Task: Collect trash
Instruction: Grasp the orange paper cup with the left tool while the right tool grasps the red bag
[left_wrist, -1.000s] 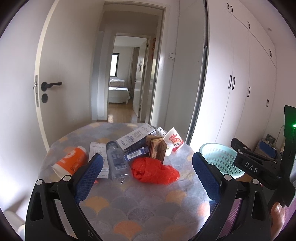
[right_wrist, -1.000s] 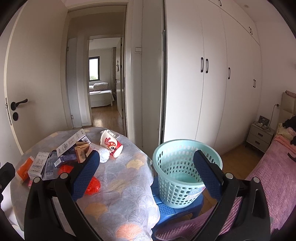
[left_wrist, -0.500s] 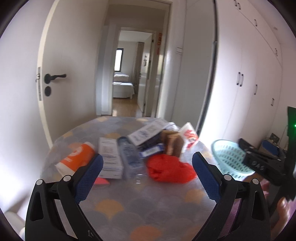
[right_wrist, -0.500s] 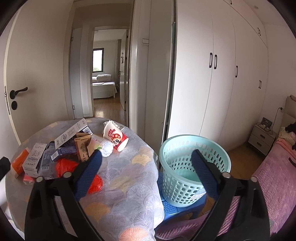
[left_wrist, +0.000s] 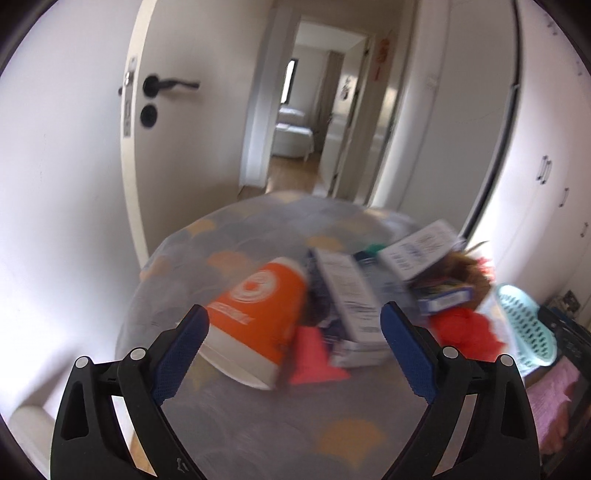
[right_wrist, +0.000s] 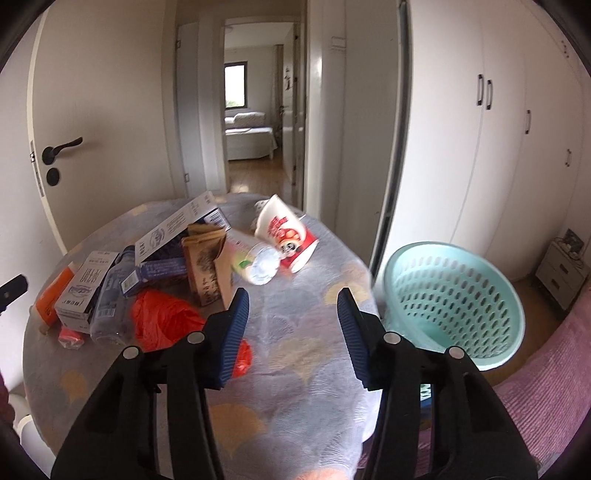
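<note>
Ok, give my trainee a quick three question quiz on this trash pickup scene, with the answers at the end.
1. True or false: the left gripper is shut on the orange cup.
2. Which lies nearest the basket? A) orange cup B) panda cup C) red bag
3. Fill in: the trash lies on a round ____.

Key: 1 false, both grippers are open and hold nothing, the right gripper too. 2 B. 3 table.
</note>
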